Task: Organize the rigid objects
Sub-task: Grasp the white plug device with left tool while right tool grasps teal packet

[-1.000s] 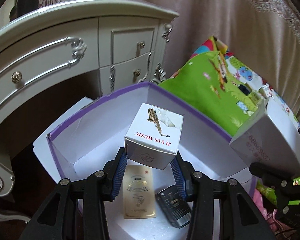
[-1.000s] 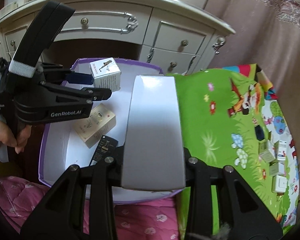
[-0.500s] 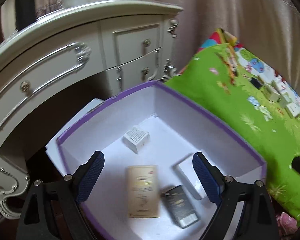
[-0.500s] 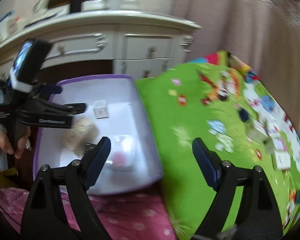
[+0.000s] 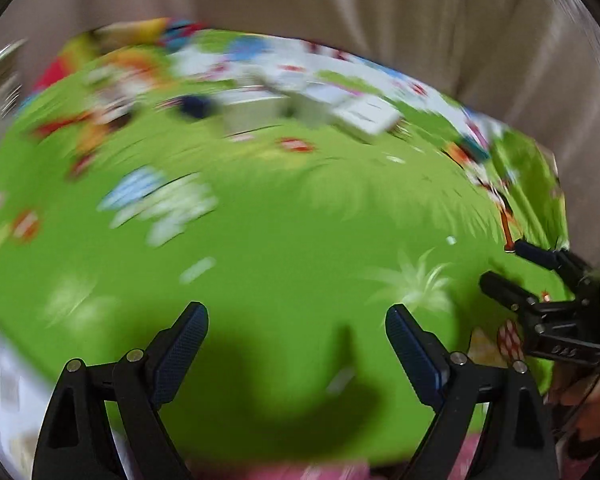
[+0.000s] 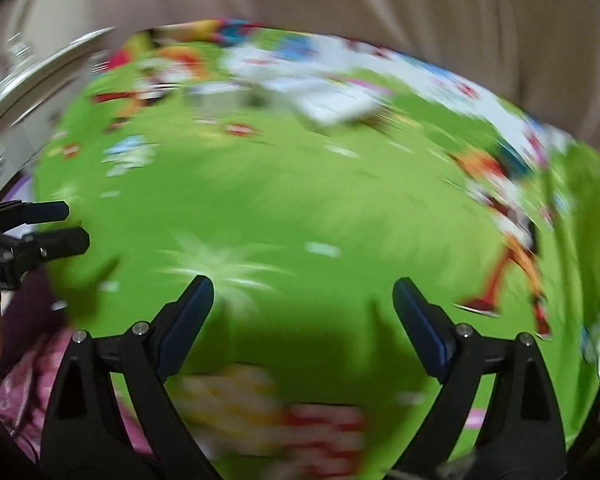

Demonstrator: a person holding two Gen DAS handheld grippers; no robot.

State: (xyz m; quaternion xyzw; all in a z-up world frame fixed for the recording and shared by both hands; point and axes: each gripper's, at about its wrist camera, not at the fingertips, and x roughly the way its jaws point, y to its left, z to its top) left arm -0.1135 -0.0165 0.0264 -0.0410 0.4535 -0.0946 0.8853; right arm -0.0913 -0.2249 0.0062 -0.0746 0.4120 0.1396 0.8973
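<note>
The left gripper point(image 5: 296, 344) has its two blue pads spread wide apart with only green surface showing between them, so it carries nothing. The right gripper point(image 6: 303, 320) is also empty, and its jaws are opening a little further at this moment, with no object between them. In the left wrist view the right gripper appears again at the right edge, side on, with part of a hand point(image 5: 580, 396) under it; in the right wrist view the left gripper shows at the left edge in the same way. Both grippers point down over a green play mat point(image 5: 284, 240) with cartoon pictures, and the two views are strongly blurred. Farther out, near the far side of the mat, lies a group of small boxes point(image 5: 324, 110). They look pale and rectangular, some touching each other, but the blur does not let me count them or read anything on them. A dark small thing point(image 5: 196, 106) lies just beside the group on the left. Behind the mat hangs a beige curtain point(image 5: 380, 16). A pink patterned cloth point(image 6: 32, 380) is near the lower edge. My judgement is that the task is only partly done: these boxes are not yet collected, no container is visible in these views, and each empty gripper is free to take a next box from that group
</note>
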